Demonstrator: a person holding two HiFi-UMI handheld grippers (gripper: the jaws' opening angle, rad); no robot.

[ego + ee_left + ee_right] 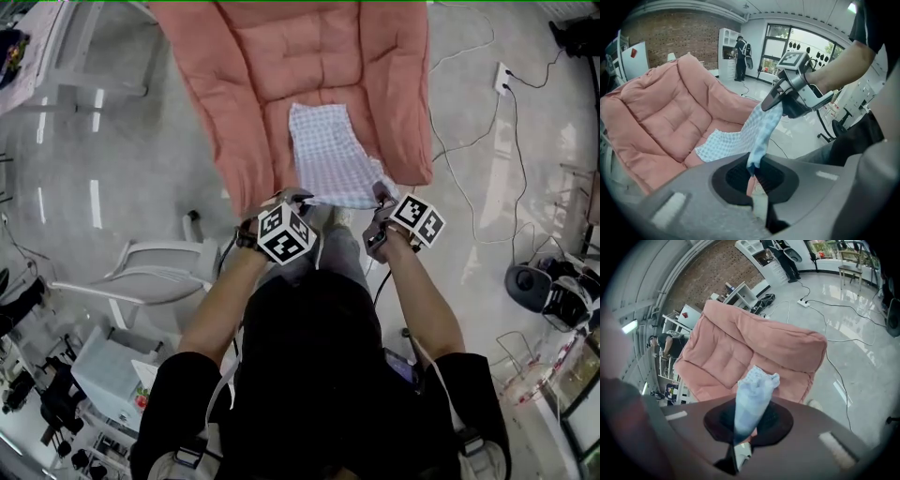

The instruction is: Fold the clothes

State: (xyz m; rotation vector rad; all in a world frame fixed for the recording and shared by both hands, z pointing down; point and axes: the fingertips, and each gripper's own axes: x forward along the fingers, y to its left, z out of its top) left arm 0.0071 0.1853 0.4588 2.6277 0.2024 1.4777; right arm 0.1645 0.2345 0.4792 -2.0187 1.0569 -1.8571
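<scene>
The checked cloth (323, 155) looks thin, light and limp, so its corners seem the best hold; left gripper (292, 199) and right gripper (381, 199) each clamp one near corner.

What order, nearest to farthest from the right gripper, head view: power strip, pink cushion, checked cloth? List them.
1. checked cloth, held in the right gripper's fingers.
2. pink cushion, just beyond.
3. power strip, on the floor, upper right.
</scene>
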